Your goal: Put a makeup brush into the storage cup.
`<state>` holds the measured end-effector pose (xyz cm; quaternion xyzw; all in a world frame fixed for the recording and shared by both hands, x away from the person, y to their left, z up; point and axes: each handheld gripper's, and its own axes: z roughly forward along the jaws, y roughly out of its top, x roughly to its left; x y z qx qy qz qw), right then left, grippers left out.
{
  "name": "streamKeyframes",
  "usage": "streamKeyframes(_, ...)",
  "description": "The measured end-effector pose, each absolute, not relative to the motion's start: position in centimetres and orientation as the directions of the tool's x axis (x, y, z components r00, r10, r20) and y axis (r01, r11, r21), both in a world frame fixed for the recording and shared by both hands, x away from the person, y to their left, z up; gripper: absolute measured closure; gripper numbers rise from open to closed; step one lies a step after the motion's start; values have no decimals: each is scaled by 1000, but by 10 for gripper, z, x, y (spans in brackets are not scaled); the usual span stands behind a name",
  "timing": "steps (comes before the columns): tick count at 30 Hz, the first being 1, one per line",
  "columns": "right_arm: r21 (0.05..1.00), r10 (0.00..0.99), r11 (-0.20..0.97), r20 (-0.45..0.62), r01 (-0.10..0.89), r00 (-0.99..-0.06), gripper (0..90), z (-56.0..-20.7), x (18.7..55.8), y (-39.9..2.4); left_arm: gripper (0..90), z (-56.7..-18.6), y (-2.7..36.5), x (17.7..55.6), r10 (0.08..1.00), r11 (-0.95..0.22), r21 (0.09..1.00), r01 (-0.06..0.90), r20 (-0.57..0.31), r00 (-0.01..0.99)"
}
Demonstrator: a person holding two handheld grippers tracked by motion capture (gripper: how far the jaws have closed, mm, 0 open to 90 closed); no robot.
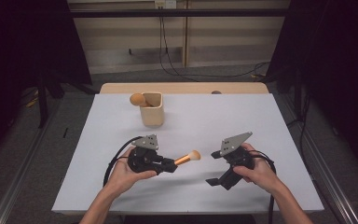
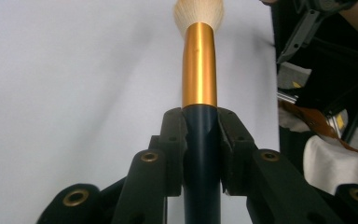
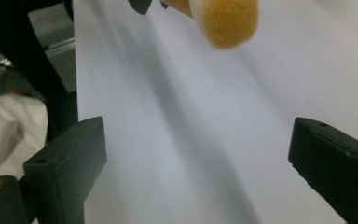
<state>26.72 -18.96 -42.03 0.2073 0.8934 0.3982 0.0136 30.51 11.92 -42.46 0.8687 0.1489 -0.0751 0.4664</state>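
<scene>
The makeup brush (image 1: 186,158) lies nearly level above the white tabletop (image 1: 242,116), its long axis running across the high view from left to right with a slight upward slant: the dark handle end sits in the left claw (image 1: 171,164) and the bristle head points toward the right claw (image 1: 214,168). In the left gripper view the brush (image 2: 199,70) runs straight away along the claw's own line, the two black jaws pressed on either side of the navy handle just below where the ferrule begins, so the left claw is clamped on the brush. The brush has a smooth, glossy navy handle, a long polished copper-gold ferrule, and a rounded, fluffy head of pale cream-to-tan bristles. The right claw stands just beyond the bristle tip, apart from it, with its jaws spread wide and nothing between them; in the right gripper view the bristle head (image 3: 223,21) hangs blurred ahead of the gap. Farther back on the tabletop stands a pale wooden cup (image 1: 151,109) with another brush head (image 1: 137,99) leaning over its left rim.
</scene>
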Motion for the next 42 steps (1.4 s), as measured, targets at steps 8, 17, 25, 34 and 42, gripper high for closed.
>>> streamKeyframes(8, 779, 423, 517, 127, 354, -897, 45, -429, 263, -194, 744, -426, 123, 306, 199, -440, 835, 332, -269, 942)
streamKeyframes(17, 842, 431, 439, 107, 312, -896, 35, -435, 258, -188, 743, -423, 127, 304, 203, -363, 872, 328, -270, 941)
streamKeyframes(25, 893, 392, 323, 176, 314, -903, 30, -433, 257, -189, 743, -420, 130, 300, 200, -313, 893, 323, -271, 942)
streamKeyframes(34, 917, 350, 255, 210, 308, -913, 20, -430, 254, -190, 743, -417, 127, 295, 186, -244, 920, 306, -266, 946)
streamKeyframes(42, 930, 324, 217, 218, 297, -921, 0, -427, 252, -189, 743, -415, 124, 293, 164, -202, 937, 284, -253, 953)
